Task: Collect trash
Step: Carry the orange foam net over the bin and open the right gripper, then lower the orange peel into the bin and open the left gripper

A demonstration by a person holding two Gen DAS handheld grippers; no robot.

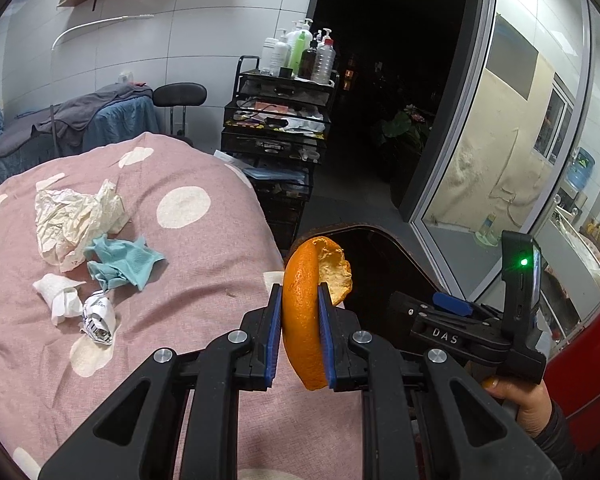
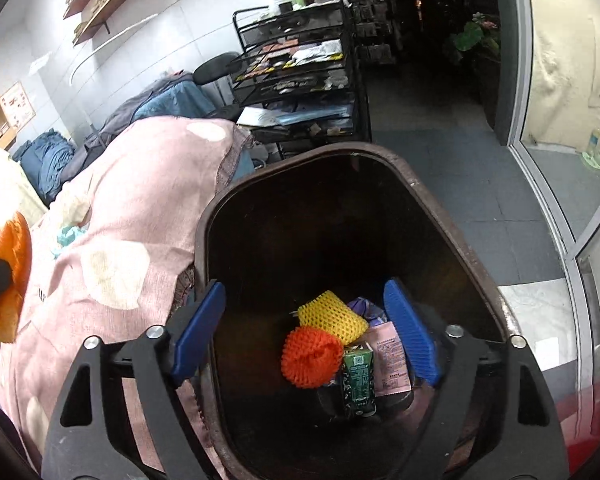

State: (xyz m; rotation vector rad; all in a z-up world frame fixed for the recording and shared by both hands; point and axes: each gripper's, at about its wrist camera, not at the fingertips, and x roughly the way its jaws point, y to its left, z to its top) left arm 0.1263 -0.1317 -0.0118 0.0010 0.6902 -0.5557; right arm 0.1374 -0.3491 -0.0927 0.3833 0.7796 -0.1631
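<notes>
**Peel in my left claw, bin off to its right**

My left gripper point(image 1: 299, 334) is clamped on a curved piece of orange peel point(image 1: 306, 316), the blue pads pressing its two faces. The peel stands on edge between them, its long axis running up and down, the ragged pale pith side turned right. It hangs over the near edge of the pink bedspread with pale dots point(image 1: 172, 248), right at the border where the cloth gives way to the dark brown plastic trash bin point(image 1: 384, 240).

That is what the coming move turns on: the bin mouth lies to the right of and slightly beyond the peel, close by, so my left claw needs only a short carry rightward before letting go. My right gripper point(image 2: 306, 330) holds nothing and its jaws are spread wide, hovering directly above the bin's opening, so it is nearer the bin but has nothing to drop. Looking down through it, I see a yellow foam fruit net point(image 2: 334, 314), an orange foam net point(image 2: 310, 356), a green drink carton point(image 2: 359, 376) and a pinkish printed packet point(image 2: 392, 356) on the bottom; there may be a purple wrapper behind them, but it is too dark to be sure.

Farther out on the bedspread, left of my left claw, more trash waits: crumpled cream paper point(image 1: 76, 216), a teal cloth scrap point(image 1: 124, 262), a white tissue wad point(image 1: 60, 296) and a small printed paper ball point(image 1: 98, 316).
</notes>
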